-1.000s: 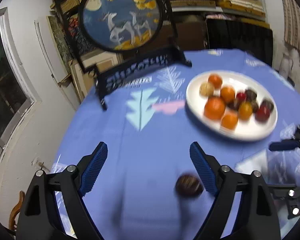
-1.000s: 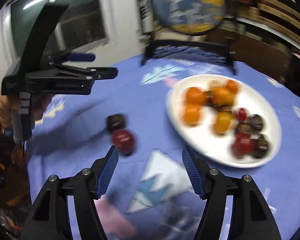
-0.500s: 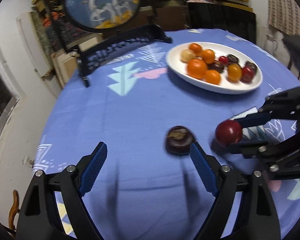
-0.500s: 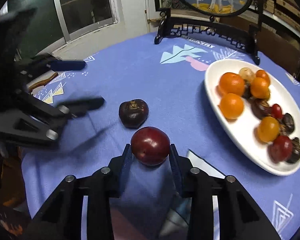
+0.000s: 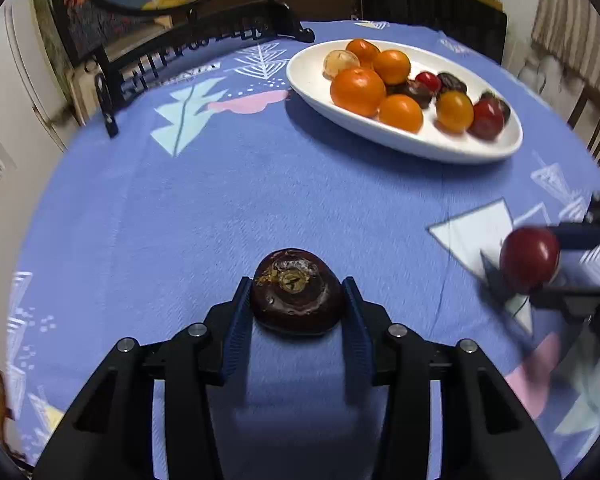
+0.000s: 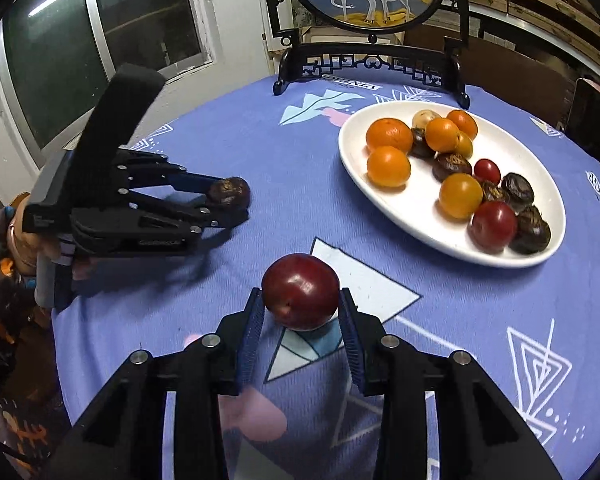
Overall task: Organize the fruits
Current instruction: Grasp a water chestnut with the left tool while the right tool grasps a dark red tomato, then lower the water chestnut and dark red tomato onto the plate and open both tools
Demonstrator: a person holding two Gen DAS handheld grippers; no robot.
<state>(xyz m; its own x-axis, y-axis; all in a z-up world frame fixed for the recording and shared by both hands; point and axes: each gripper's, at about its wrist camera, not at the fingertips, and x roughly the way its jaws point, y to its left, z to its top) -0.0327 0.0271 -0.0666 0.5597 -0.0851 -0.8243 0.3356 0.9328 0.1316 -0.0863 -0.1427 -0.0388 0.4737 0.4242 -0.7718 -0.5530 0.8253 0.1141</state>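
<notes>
My left gripper [image 5: 297, 282] has its jaws closing, and both blue pads press the sides of a dark brown, chestnut-like fruit [image 5: 296, 300] resting on the blue tablecloth. The right wrist view shows the same fruit [image 6: 229, 191] at the tip of that gripper [image 6: 236, 196]. My right gripper [image 6: 300, 294] is shut on a round dark red fruit [image 6: 300, 280], low over the cloth. The left wrist view catches that red fruit [image 5: 530, 254], blurred, at the right edge. A white oval plate [image 6: 404, 208] further back holds several oranges, dark fruits and red fruits.
A round painted screen on a black carved stand [image 6: 368, 64] stands at the table's far edge, behind the plate [image 5: 420, 148]. A person's hand [image 6: 24, 240] holds the left gripper at the table's left rim. A window [image 6: 100, 40] is at left, shelves behind.
The left gripper came down over the dark fruit and its jaws went from wide apart to pressing on it. The right gripper shut on the red fruit and has kept hold of it.
</notes>
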